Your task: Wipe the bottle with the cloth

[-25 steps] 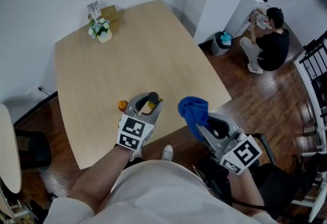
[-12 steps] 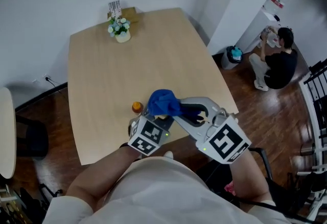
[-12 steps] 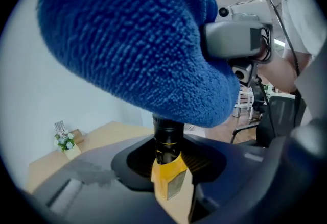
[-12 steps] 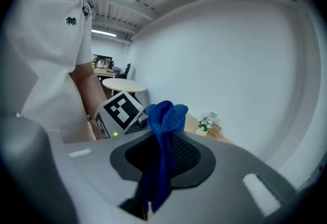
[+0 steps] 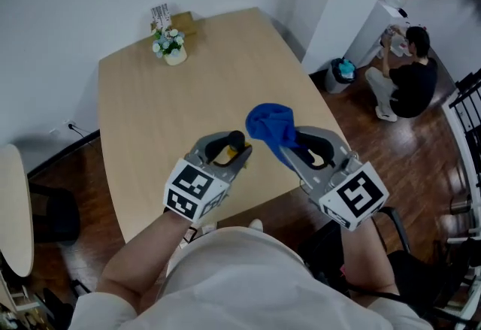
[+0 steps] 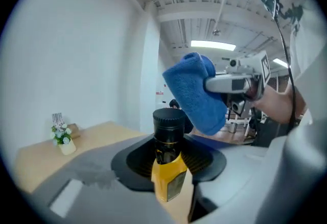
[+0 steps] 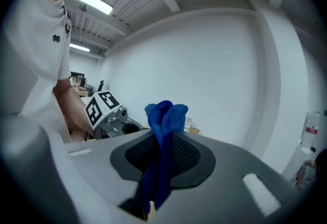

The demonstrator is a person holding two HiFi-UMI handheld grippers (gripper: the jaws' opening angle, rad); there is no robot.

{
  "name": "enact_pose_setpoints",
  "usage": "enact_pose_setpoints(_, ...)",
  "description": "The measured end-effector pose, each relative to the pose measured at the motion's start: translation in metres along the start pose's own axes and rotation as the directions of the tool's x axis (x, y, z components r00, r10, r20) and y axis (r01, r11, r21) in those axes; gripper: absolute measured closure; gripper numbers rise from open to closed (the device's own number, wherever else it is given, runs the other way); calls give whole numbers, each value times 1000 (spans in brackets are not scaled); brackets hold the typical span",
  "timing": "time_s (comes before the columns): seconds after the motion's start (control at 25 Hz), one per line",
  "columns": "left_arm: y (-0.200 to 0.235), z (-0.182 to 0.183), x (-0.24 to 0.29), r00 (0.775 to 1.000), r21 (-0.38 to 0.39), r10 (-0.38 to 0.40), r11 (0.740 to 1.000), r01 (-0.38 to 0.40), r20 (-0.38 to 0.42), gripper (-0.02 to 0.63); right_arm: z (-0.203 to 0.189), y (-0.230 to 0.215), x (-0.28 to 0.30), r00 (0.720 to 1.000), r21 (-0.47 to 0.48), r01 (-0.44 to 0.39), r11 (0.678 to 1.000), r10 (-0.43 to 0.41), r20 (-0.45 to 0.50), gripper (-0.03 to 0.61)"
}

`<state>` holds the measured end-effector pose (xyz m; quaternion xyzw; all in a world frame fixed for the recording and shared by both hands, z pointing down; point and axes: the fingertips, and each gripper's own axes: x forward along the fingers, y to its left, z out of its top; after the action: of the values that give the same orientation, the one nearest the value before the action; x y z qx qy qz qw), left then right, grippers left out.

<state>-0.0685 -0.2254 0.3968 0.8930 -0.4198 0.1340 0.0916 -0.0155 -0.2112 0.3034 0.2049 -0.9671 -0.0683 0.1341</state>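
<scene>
A small yellow bottle [image 6: 169,174] with a black cap [image 6: 168,122] stands upright between the jaws of my left gripper [image 6: 168,159], which is shut on it. In the head view only a bit of the bottle [image 5: 234,148] shows at the left gripper [image 5: 230,149], above the table's near edge. My right gripper [image 5: 291,145] is shut on a bunched blue cloth [image 5: 270,125]. The cloth [image 6: 196,93] hangs just right of the cap and a little above it, apart from the bottle. In the right gripper view the cloth [image 7: 162,139] rises out of the right gripper [image 7: 159,167].
The pale wooden table [image 5: 150,103] carries a small pot of flowers [image 5: 170,46] and a card holder at its far edge. A person [image 5: 406,73] crouches by a water dispenser at the far right, next to a bin [image 5: 342,73]. A round white tabletop [image 5: 11,208] is at the left.
Half a second ago the cloth lay over the bottle at the left gripper. The right gripper has since pulled the cloth off to the right, and the two grippers now stand apart.
</scene>
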Motion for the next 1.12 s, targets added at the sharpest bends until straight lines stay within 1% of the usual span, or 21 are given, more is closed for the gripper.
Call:
enact_pose_setpoints(0.08, 6, 16, -6, 1000, -23, -23, 999, 23, 19, 463, -2, 0, -6, 998, 69, 25, 997, -28, 55, 497)
enact_pose_setpoints(0.24, 9, 44, -13, 998, -35, -47, 998, 49, 47, 463, -13, 9, -6, 990, 75, 61, 995, -70, 124, 497)
enact_pose_setpoints(0.36, 10, 61, -13, 996, -68, -70, 995, 74, 60, 463, -28, 10, -1, 985, 124, 76, 989, -94, 142, 497)
enact_pose_setpoints(0.48, 9, 75, -11, 994, -82, -85, 993, 91, 65, 463, -51, 11, 2, 990, 154, 82, 985, -99, 102, 497)
enact_pose_setpoints(0.56, 7, 80, -11, 994, -75, -85, 993, 90, 63, 463, -77, 13, 1, 993, 164, 94, 982, -103, 49, 498)
enact_pose_setpoints(0.64, 7, 84, -11, 994, -73, -86, 993, 90, 64, 463, -105, 16, 1, 995, 196, 102, 975, -103, -4, 499)
enact_pose_setpoints(0.76, 16, 92, -11, 995, -67, -82, 994, 86, 62, 462, -139, 16, 7, 992, 239, 114, 964, -99, -74, 499)
enact_pose_setpoints(0.84, 22, 96, -11, 995, -66, -80, 994, 84, 62, 463, -153, 15, 9, 989, 253, 127, 959, -103, -107, 499)
enact_pose_setpoints(0.88, 24, 97, -11, 995, -67, -79, 994, 83, 63, 463, -154, 15, 8, 988, 256, 132, 958, -107, -110, 499)
enact_pose_setpoints(0.96, 26, 97, -10, 995, -67, -77, 994, 81, 63, 463, -139, 16, 3, 990, 249, 130, 960, -113, -84, 499)
enact_pose_setpoints(1.12, 26, 95, -7, 996, -65, -67, 995, 70, 54, 462, -81, 21, -12, 994, 149, 98, 984, -103, 26, 499)
